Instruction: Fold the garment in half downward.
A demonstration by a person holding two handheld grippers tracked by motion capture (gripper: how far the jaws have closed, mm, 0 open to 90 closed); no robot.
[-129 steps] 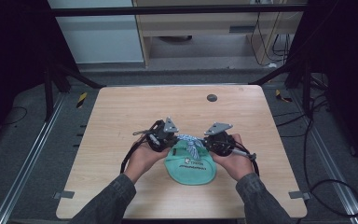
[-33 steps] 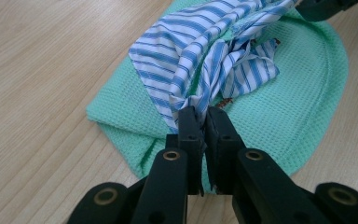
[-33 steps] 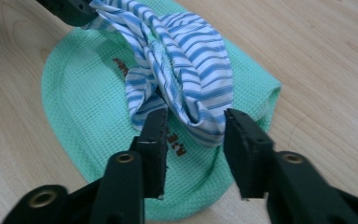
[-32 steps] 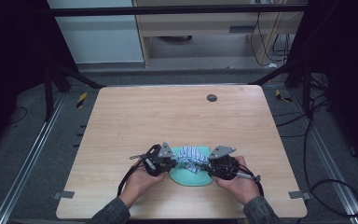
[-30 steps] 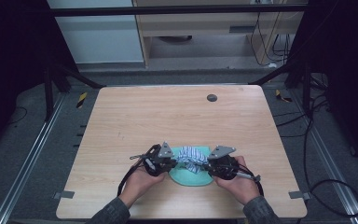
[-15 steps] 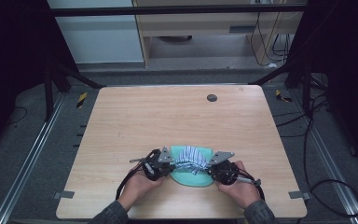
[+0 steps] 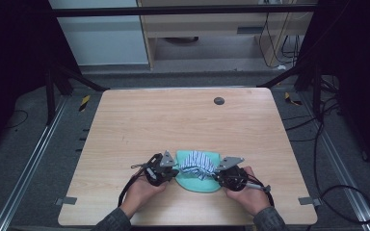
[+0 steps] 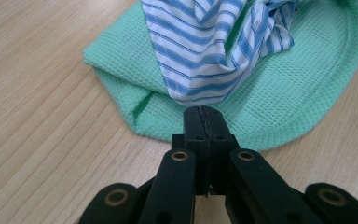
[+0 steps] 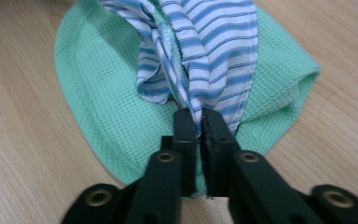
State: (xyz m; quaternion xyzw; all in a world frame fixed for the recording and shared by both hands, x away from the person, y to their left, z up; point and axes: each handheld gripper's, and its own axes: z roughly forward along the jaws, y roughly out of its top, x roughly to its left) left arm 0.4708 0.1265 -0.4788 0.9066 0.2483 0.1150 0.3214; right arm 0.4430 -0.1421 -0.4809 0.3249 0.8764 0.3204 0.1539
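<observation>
Left gripper (image 8: 204,112) jaws pinch the blue-striped white cloth (image 8: 205,51); right gripper (image 9: 196,116) jaws pinch its other edge; green waffle-weave towel (image 8: 303,88) lies beneath both

Right tool (image 9: 198,122) pinching striped cloth (image 9: 219,51); green waffle cloth (image 9: 98,112) beneath on table (image 9: 23,154)

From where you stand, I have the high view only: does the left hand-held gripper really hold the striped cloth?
Observer: Yes. In the left gripper view the left hand-held gripper is shut on a bottom corner of the striped cloth.
Operator: And the right one?
Observer: The right hand-held gripper pinches a striped edge between its jaws.
Operator: Is the green cloth gripped too?
Observer: No. The green cloth lies flat on the table under the striped one.
</observation>
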